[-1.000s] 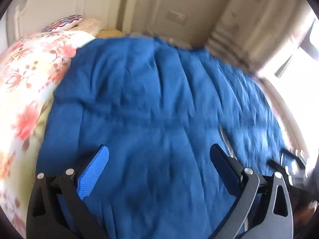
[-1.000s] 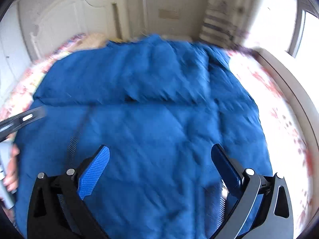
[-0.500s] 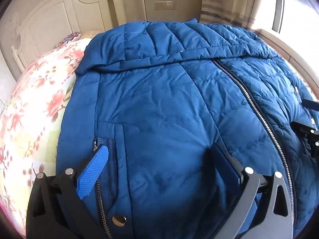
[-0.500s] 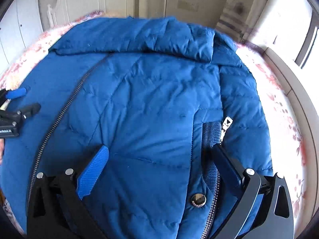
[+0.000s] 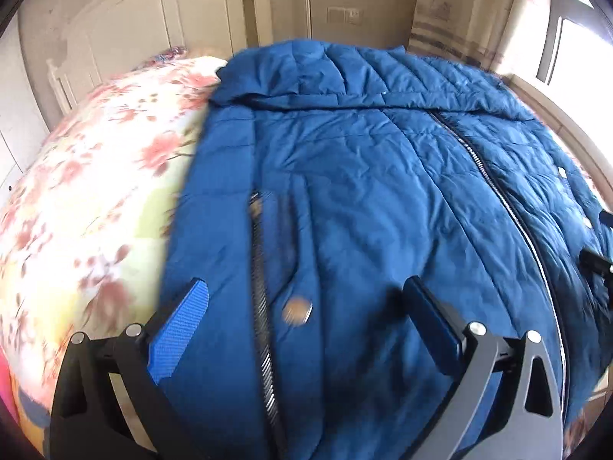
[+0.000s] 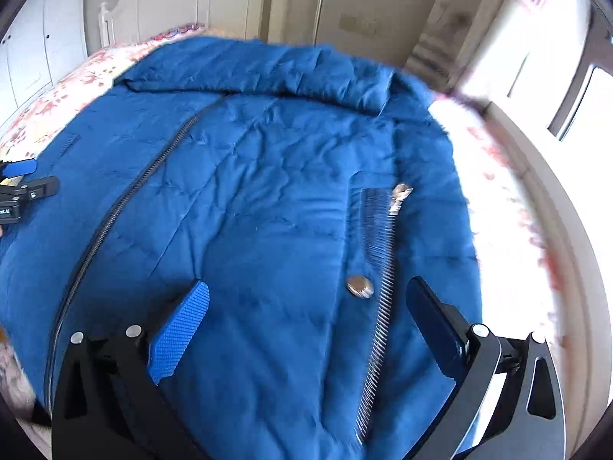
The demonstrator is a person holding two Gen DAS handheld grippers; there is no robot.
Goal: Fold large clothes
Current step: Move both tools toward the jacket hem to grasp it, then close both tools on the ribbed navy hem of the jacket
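A blue quilted down jacket [image 5: 364, 199] lies flat and face up on a bed with a floral bedsheet [image 5: 88, 191]. The hood [image 5: 345, 73] is at the far end, toward the white headboard [image 5: 126, 34], and it is folded over the top of the jacket body. The main zipper [image 5: 498, 188] runs closed along the middle of the jacket.

In the left wrist view, the left gripper [image 5: 304, 306] is above the left front panel of the jacket, and its two fingers stand wide apart with nothing between them. Between the fingers, below them, are a pocket zipper [image 5: 260, 306] and a metal snap button [image 5: 297, 310], both a little blurred. The floral sheet shows just beside the jacket's left edge.

In the right wrist view, the right gripper [image 6: 306, 306] is above the right front panel, also spread wide and holding nothing. A second pocket zipper [image 6: 379, 268] and a snap button [image 6: 360, 286] are between its fingers, nearer to the right finger. The left gripper shows at the far left edge of this view, over the other side of the jacket. Behind the bed are a white wardrobe [image 6: 42, 38] and a bright window [image 6: 574, 96].
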